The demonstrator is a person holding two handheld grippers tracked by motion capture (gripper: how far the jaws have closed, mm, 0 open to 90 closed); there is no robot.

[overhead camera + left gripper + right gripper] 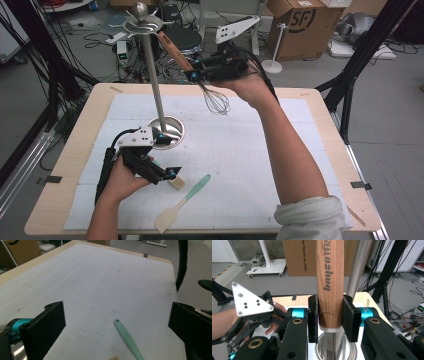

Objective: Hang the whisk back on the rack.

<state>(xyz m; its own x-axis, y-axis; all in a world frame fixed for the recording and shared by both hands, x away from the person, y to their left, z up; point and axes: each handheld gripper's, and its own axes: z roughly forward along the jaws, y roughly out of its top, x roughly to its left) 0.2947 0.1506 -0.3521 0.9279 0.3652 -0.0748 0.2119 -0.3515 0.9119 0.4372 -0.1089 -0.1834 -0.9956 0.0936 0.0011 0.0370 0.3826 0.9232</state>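
My right gripper (194, 75) is raised over the table's far side, shut on the wooden handle (175, 50) of a whisk whose wire head (216, 102) hangs below. In the right gripper view the jaws clamp that handle (329, 277) just above the wires, right gripper (329, 317). A metal utensil stand has a round base (172, 131), a tall pole (152, 75) and a hooked top (142, 22); the handle's tip is close to that top. My left gripper (169, 156) rests low beside the base, open and holding nothing, left gripper (115, 322).
A mint-green spatula (187, 197) lies on the white mat (250, 150) near the front; its handle (126, 336) runs between the left jaws' line of sight. A small wooden piece (176, 183) sits by the left gripper. Cardboard boxes (305, 25) and cables are on the floor beyond the table.
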